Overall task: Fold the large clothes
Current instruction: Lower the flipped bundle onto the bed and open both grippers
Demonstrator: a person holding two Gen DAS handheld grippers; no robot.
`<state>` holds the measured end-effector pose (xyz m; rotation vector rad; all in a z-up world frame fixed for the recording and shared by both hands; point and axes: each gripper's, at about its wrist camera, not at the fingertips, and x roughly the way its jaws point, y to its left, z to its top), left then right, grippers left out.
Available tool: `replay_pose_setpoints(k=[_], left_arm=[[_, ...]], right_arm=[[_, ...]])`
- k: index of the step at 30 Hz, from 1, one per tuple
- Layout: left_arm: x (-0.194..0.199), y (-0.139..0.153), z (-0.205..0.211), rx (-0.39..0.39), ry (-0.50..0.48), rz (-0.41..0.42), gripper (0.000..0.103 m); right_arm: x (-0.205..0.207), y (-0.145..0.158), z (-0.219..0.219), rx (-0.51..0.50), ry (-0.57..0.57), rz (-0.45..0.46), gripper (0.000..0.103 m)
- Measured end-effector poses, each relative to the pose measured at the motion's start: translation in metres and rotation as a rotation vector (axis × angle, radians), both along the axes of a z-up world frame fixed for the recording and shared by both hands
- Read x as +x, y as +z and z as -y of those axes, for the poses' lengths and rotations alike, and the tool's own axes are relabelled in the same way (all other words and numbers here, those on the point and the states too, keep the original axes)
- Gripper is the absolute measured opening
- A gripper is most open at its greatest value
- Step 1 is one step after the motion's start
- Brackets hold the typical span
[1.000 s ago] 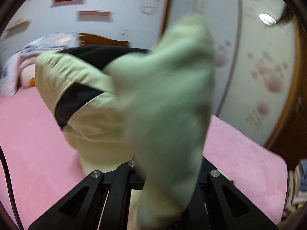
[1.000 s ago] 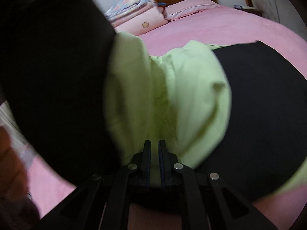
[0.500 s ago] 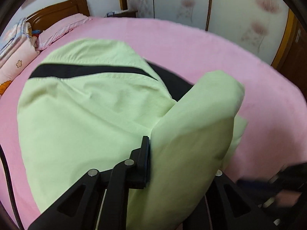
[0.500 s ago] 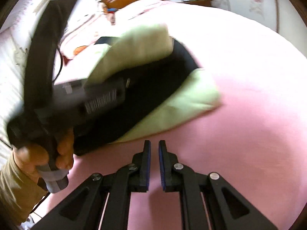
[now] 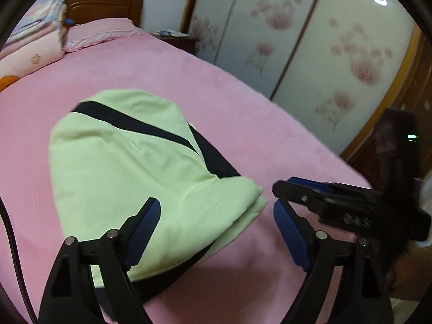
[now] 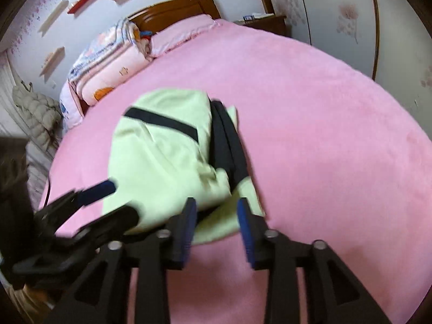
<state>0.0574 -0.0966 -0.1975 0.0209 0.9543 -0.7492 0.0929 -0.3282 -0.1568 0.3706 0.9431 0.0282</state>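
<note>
Both hand-held grippers stand with jaws apart and grip nothing: the left gripper (image 5: pixel 213 221) frames the near corner of the pale-green garment with black bands (image 5: pixel 129 178), and the right gripper (image 6: pixel 217 216) hovers just over its near edge. That garment lies folded into a compact bundle on the pink fleece bedspread (image 6: pixel 324 135), at about eleven o'clock from the right gripper, while a folded patterned quilt (image 6: pixel 108 64) sits far off by the headboard. To finish well, I would press the top layer flat and square the loose corner at the near edge — the black layer peeks out there, so the stack could slide. Half a second ago the left gripper was clamped on a raised green flap; now the flap lies down, released.
</note>
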Motion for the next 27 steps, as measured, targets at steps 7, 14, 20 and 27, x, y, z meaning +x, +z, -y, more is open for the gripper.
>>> replay_pose_setpoints(k=[7, 14, 20, 27], left_arm=[[0.049, -0.032, -0.068, 0.103, 0.348, -0.126, 0.087], [0.061, -0.081, -0.122, 0.089, 0.554, -0.234, 0.087], [0.058, -0.099, -0.12, 0.086, 0.563, -0.268, 0.087], [0.058, -0.111, -0.099, 0.108, 0.517, -0.274, 0.087]], right_arm=[[0.047, -0.021, -0.004, 0.023, 0.095, -0.119, 0.042], [0.08, -0.062, -0.007, 0.083, 0.13, -0.247, 0.042], [0.077, -0.068, 0.0, 0.087, 0.117, -0.296, 0.042], [0.073, -0.079, 0.005, 0.196, 0.151, -0.317, 0.039]])
